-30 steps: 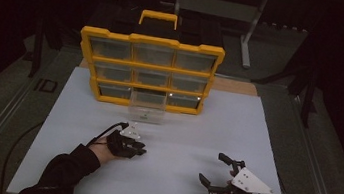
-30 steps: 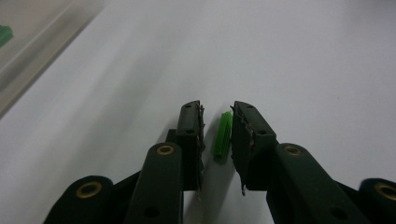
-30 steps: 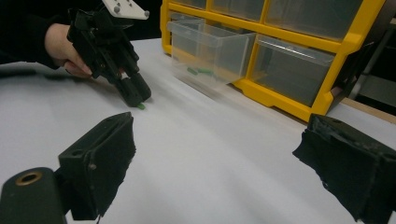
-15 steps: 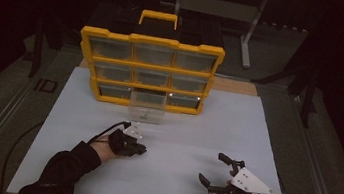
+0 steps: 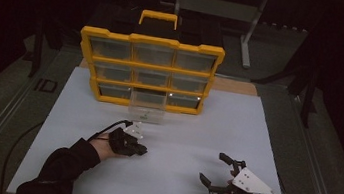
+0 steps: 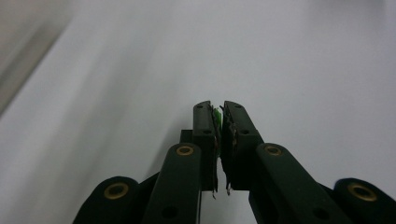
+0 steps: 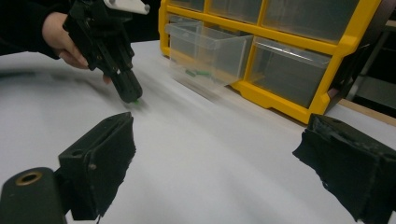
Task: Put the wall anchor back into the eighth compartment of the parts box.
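Note:
My left gripper (image 6: 219, 106) is shut on a small green piece (image 6: 217, 115), which shows as a thin sliver between its pads. It points down at the white table, left of centre (image 5: 142, 149), and the green piece (image 7: 136, 100) peeks out at its tip. My right gripper (image 5: 213, 168) rests near the front right of the table with its jaws wide open and nothing between them (image 7: 215, 144). A clear drawer (image 5: 147, 109) is pulled out of the bottom row of the yellow organiser (image 5: 149, 66) and holds a few green pieces (image 7: 196, 73).
The organiser stands at the back of the white table top (image 5: 173, 188) with a handle (image 5: 158, 18) on top. Its other clear drawers are pushed in. A cable (image 5: 105, 129) trails from my left gripper. Dark metal frames stand behind the table.

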A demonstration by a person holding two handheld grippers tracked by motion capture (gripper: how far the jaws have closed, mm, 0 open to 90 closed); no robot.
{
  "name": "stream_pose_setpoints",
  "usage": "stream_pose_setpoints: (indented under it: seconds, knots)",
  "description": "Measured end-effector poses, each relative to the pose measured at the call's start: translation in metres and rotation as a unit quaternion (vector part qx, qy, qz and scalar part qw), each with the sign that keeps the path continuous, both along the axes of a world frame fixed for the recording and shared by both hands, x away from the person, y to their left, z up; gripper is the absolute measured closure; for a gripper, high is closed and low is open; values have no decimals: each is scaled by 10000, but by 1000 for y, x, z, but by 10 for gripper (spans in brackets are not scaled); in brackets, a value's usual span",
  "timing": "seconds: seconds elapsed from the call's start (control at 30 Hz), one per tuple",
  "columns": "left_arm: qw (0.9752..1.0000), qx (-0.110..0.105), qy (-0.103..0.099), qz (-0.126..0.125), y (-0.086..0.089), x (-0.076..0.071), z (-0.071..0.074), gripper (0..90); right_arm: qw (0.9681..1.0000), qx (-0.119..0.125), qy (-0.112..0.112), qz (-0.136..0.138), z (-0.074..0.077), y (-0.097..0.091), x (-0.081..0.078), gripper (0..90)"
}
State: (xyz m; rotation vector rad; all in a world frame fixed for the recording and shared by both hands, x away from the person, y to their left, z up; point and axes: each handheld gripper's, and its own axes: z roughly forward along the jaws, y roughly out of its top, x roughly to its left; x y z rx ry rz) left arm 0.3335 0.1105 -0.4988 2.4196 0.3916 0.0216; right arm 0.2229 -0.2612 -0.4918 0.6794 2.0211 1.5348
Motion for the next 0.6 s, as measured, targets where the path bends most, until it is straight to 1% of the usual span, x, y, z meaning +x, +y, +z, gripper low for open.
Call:
stream_pose_setpoints:
  seconds: [0.07, 0.1, 0.13, 0.27, 0.33, 0.37, 0.4, 0.47, 0.5, 0.6]
  knots:
    - [10000, -52, -24, -44, 1, 0, 5, 845, 10000, 4, -2, -1, 0, 0, 0, 93]
    - [10000, -52, -24, -44, 1, 0, 5, 845, 10000, 4, -2, -1, 0, 0, 0, 93]
    - [9999, -72, -98, -94, 3, 0, 12, 845, 10000, -1, -3, -8, 0, 0, 0, 93]
    - [9997, -74, -195, -136, 6, 2, 24, 845, 10000, -4, -8, -21, 0, 0, 0, 93]
    - [9995, -63, -280, -162, 8, 4, 31, 845, 10000, -1, -9, -23, 0, 0, 0, 93]
    - [9994, -77, -284, -176, 8, 4, 35, 845, 10000, -2, -9, -25, 0, 0, 0, 94]
    - [9992, -82, -341, -175, 9, 5, 38, 845, 10000, -1, -9, -24, 0, 0, 0, 93]
    - [9991, -153, -360, -179, 10, 6, 45, 844, 10000, -6, -7, -24, 0, 0, 0, 94]
    - [9989, -143, -411, -189, 10, 7, 49, 844, 10000, -8, -8, -22, 0, 0, 0, 93]
    - [9986, -110, -466, -237, 11, 9, 57, 844, 10000, -1, -6, -16, 0, 0, 0, 94]
